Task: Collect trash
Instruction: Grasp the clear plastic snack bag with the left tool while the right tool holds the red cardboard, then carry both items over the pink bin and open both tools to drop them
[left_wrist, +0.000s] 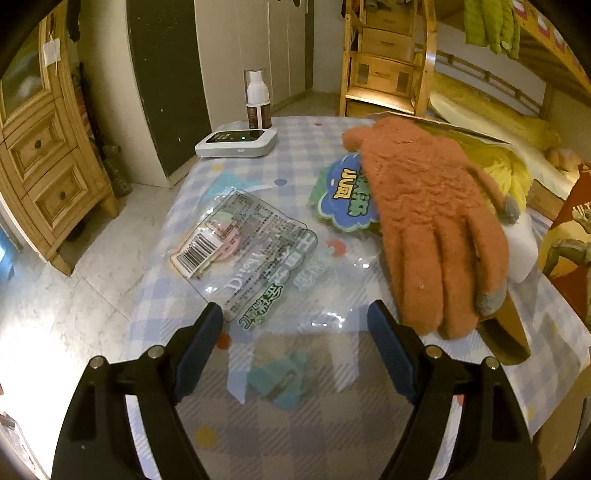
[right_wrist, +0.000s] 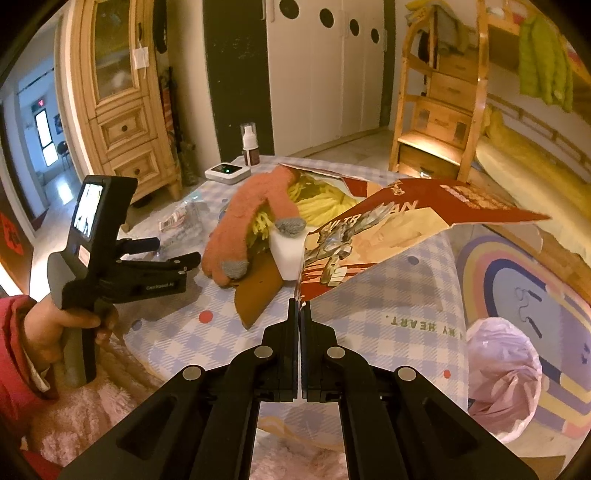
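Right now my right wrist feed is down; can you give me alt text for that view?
The right gripper is shut on the corner of a torn red Ultraman package, lifted over the checked table. Behind lie an orange glove and white block; a pink-lined trash bin stands lower right.

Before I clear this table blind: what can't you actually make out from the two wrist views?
- Yellow item: mostly covered by the orange glove and the red printed sheet; what it is stays unclear, both views.
- Green-blue packet: right part hidden under the glove, left wrist view.
- Bin bag: contents not visible; lower part cut by the right wrist view's rim.
- Clear wrapper: its print is too small to read.
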